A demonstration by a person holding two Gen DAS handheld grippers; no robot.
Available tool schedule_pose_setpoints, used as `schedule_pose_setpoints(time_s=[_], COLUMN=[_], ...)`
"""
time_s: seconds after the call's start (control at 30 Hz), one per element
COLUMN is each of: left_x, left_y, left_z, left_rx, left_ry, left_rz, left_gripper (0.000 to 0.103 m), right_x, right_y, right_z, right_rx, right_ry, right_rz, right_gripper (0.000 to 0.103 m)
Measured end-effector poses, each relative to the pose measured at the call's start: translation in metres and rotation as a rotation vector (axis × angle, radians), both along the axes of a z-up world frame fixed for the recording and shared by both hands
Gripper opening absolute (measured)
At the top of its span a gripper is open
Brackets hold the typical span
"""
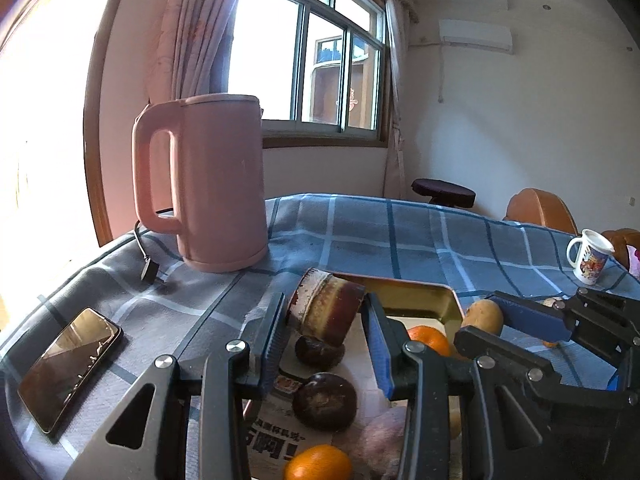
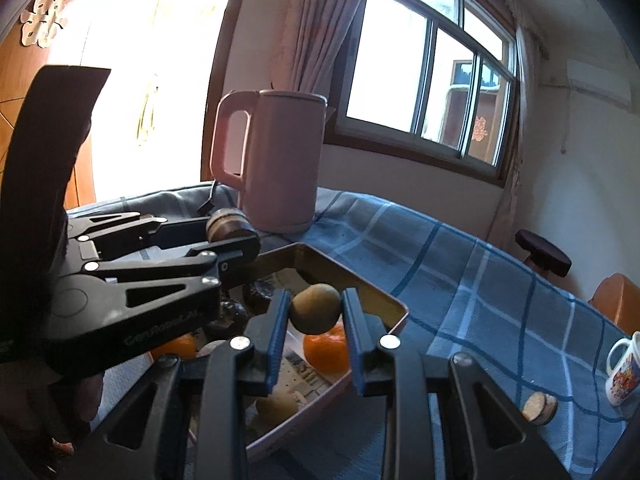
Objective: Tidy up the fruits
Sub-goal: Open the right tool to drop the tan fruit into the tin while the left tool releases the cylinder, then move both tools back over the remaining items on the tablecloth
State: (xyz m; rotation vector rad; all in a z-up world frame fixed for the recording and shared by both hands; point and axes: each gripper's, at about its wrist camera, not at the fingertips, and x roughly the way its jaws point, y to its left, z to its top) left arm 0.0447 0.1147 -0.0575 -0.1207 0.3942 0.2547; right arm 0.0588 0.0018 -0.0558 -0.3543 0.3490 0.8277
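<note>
A lived-in room at home, that's where we are. Pink electric kettle (image 1: 208, 184) standing on a table under a blue checked tablecloth (image 1: 400, 232), its cord trailing loose. A phone (image 1: 68, 368) lies flat on the cloth, a printed mug (image 1: 588, 256) sits out at the far edge. Behind, a sliding window (image 1: 320, 52) with a pale curtain (image 1: 192, 28) drawn aside, an air conditioner (image 1: 476, 36) high on the white wall, a dark round stool (image 1: 444, 192) by the wall, and a wooden door (image 2: 24, 80) with a paper decoration.

pink kettle (image 1: 208, 188), phone (image 1: 70, 368), mug (image 1: 590, 258)
</note>
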Motion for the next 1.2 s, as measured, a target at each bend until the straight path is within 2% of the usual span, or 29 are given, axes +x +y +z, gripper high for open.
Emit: schedule_pose_setpoints(time_s=[0.53, 0.9, 0.93, 1.03, 1.2], left_x=[0.006, 0.007, 0.007, 0.004, 0.000], left_y=[0.009, 0.011, 0.010, 0.008, -0.006], left_z=[-0.006, -0.008, -0.007, -0.006, 0.004], left_rx=[-0.007, -0.002, -0.001, -0.009, -0.016], left_ry=[0.079, 0.100, 0.097, 0.083, 0.040], left_rz=[0.009, 0.013, 0.015, 0.016, -0.017], left_gripper=[0.040, 0.041, 0.043, 0.058, 0.060], right_x=[0.007, 0.016, 0.017, 0.018, 0.017], right_y=[0.019, 0.025, 0.025, 0.021, 0.001], right_z=[-0.018, -0.026, -0.027, -0.026, -0.020], right_rx=[-0.065, -0.109, -0.112, -0.099, -0.081], right_ry=[0.079, 0.152, 0.163, 0.163, 0.146], right_rz=[0.010, 0.008, 0.009, -0.006, -0.032], right_gripper=[0.030, 0.030, 0.031, 0.047, 0.048])
